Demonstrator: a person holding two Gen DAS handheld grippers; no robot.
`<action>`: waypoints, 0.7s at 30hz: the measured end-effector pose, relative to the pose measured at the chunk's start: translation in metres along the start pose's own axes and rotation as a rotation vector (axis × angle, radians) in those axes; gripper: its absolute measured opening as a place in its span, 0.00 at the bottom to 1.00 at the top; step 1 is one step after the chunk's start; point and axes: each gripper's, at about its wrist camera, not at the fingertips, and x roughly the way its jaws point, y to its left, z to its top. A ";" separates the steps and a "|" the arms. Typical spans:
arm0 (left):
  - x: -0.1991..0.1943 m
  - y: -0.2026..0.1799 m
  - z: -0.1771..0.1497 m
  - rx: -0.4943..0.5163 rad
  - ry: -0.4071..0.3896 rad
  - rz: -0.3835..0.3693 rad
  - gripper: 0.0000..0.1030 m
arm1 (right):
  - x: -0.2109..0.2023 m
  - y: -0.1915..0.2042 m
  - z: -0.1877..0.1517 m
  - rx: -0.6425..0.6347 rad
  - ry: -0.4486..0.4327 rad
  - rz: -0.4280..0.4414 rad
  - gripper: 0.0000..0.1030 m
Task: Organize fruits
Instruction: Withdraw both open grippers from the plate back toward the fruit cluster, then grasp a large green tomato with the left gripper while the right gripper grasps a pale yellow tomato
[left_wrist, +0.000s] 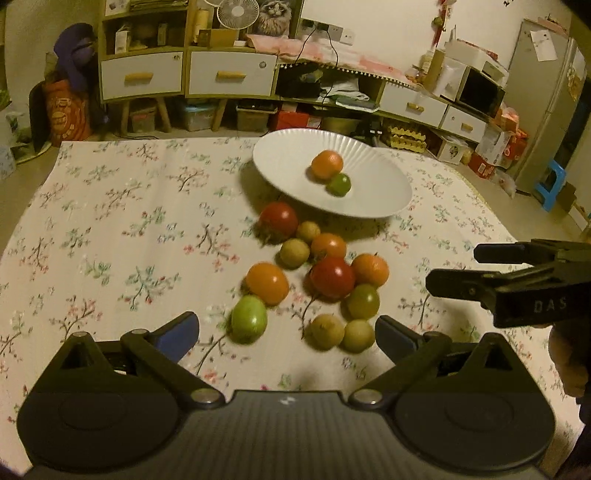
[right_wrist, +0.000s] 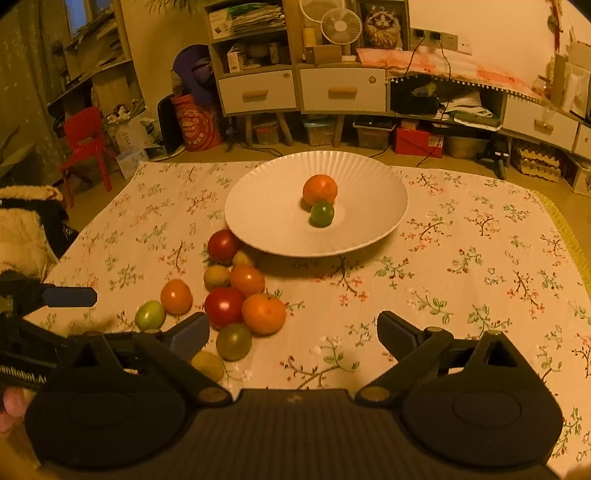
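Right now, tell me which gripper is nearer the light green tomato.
Left. The left gripper has the light green tomato just ahead between its open jaws; the right gripper sits off to the tomato's right.

The left claw (left_wrist: 287, 334) hangs over the desk (left_wrist: 110, 229) with its jaws spread wide and nothing between the pads. Just ahead of it lies a loose cluster of fruit: a green one (left_wrist: 249, 319) nearest its left finger, two tan ones (left_wrist: 341, 334) by its right finger, and orange, red and olive ones beyond them. Farther ahead sits a white plate (left_wrist: 288, 162) holding an orange fruit (left_wrist: 327, 165) touching a small green one (left_wrist: 340, 184). The right claw (left_wrist: 454, 271) reaches in from the right, also open.
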 end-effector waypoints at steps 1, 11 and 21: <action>-0.001 0.001 -0.002 0.003 0.000 0.007 0.95 | 0.000 0.001 -0.002 -0.004 0.003 0.006 0.96; -0.005 0.013 -0.020 -0.028 0.016 0.027 0.95 | 0.002 0.011 -0.016 -0.041 0.012 0.022 0.99; -0.002 0.011 -0.035 -0.014 0.072 -0.002 0.95 | 0.013 0.008 -0.034 -0.063 0.046 -0.010 1.00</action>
